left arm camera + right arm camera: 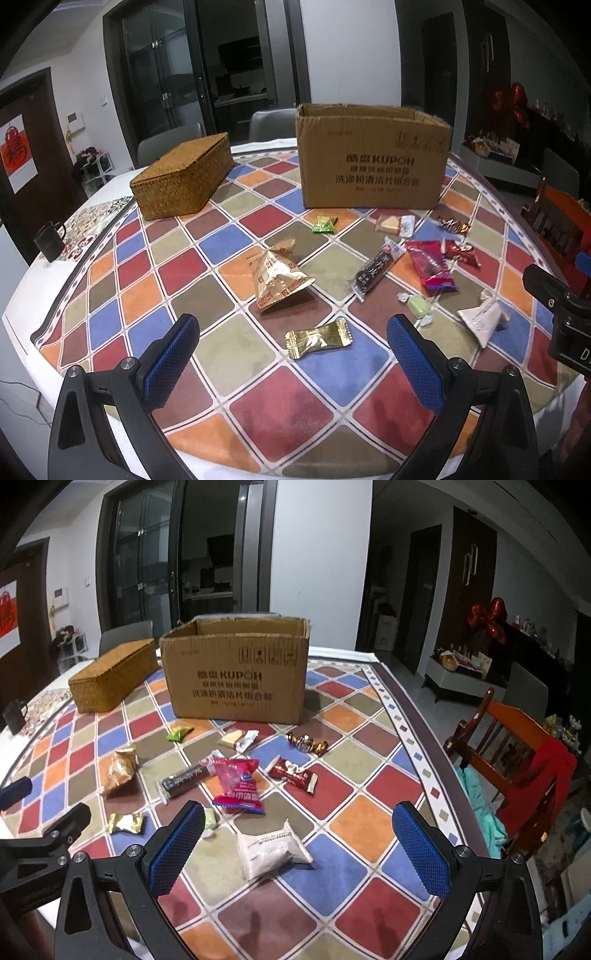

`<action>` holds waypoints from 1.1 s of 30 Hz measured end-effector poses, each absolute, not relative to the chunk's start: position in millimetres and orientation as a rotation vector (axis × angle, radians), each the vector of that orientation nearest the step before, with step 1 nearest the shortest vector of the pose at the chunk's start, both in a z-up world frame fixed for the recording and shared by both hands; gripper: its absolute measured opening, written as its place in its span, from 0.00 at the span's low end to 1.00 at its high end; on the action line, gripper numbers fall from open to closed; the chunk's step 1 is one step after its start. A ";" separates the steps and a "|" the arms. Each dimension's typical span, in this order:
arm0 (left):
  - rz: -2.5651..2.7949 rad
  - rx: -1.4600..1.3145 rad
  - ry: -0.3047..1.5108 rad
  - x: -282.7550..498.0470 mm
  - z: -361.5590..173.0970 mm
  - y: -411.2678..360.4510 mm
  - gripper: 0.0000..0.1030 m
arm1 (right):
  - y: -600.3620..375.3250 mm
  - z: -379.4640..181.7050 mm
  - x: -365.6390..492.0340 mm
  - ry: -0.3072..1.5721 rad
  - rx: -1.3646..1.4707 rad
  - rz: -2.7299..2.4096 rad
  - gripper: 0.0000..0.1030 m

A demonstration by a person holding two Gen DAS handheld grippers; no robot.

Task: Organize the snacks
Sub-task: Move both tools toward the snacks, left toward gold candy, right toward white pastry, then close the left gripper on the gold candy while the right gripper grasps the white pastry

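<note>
Left wrist view: both jaws stand apart and empty; gold candy (pixel 318 338) looks light, slippery, best pinched across its middle.

- White walls (pixel 317 554) fill the upper middle of both views.
- Dark-framed glass doors (pixel 162 77) stand at upper left, the room behind them dim.
- Grey chairs (pixel 273 123) sit at the table's (pixel 122 177) far edge.
- A wooden chair (pixel 506 734) with red cloth is at right.
- Dark cabinets (pixel 469 572) occupy the upper right.
</note>
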State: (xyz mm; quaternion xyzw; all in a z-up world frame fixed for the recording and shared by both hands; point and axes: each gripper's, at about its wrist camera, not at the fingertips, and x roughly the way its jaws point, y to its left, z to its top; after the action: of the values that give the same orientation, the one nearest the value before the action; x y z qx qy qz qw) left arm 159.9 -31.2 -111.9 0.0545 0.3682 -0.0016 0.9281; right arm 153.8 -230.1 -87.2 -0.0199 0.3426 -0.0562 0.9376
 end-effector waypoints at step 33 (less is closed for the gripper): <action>0.020 0.050 0.972 216.5 -191.3 -34.7 0.90 | -229.2 -171.1 206.9 0.926 -0.039 -0.073 0.99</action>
State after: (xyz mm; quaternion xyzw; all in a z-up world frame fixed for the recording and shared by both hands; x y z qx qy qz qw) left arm 216.5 -34.7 -191.3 0.0240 0.4670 0.0095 0.8839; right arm 206.9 -229.2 -171.1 -0.0188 0.4465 -0.0352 0.8939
